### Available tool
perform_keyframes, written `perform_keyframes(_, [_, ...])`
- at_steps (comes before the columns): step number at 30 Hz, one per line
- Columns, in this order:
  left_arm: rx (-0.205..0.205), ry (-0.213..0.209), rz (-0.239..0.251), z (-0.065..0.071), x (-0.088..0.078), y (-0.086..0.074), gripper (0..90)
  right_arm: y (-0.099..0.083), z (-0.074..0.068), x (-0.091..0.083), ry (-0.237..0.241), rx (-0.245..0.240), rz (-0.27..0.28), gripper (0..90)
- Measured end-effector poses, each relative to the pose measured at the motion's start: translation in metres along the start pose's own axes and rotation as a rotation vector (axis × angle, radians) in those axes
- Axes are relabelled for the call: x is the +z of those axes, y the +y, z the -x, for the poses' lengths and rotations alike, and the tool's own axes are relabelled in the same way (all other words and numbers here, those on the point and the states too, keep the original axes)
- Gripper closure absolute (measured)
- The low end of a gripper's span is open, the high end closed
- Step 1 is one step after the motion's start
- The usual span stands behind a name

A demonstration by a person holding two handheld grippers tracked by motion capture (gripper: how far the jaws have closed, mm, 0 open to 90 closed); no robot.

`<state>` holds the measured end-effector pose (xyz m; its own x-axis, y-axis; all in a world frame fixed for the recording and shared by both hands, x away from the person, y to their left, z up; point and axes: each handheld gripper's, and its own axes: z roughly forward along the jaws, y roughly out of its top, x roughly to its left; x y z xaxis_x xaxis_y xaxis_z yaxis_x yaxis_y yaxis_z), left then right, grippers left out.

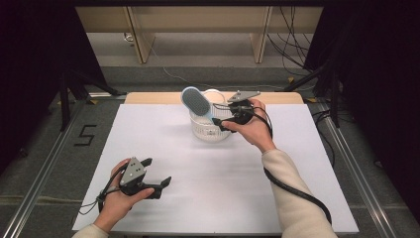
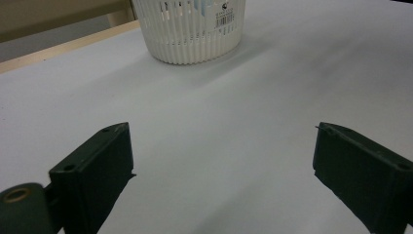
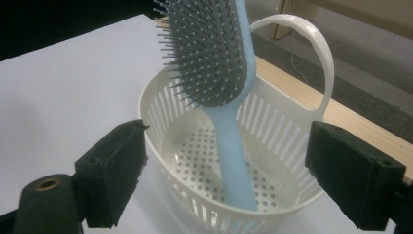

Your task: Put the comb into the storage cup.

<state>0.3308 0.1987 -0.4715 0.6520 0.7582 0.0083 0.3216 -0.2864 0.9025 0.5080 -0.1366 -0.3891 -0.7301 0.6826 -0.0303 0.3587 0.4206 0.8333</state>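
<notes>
White sheeting is covering the worktop [image 1: 163, 148] we are looking down on, with dark curtains hanging at both sides and a grey floor lying beyond the far edge. We are seeing a white slotted basket [image 1: 210, 130] standing near the far middle of the worktop, and a pale blue hairbrush [image 1: 196, 102] is standing in it, handle down on the perforated bottom, bristled head leaning out over the rim. Our right gripper [image 1: 224, 125] is hovering just beside the basket; its fingers [image 3: 114, 170] are standing wide apart, pressing on nothing, with the basket and the brush handle showing between them in the right gripper view. Our left gripper [image 1: 157, 176] is resting low near the front left of the worktop, well apart from the basket; its fingers [image 2: 97, 165] are spread wide too, and bare white surface is lying between them.
</notes>
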Motion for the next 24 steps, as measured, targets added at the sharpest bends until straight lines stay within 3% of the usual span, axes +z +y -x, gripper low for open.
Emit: perform_keyframes(24, [-0.003,0.004,-0.005,0.000,0.001,-0.001,7.1,-0.037,0.001,-0.045,-0.034,0.002,0.016,15.4])
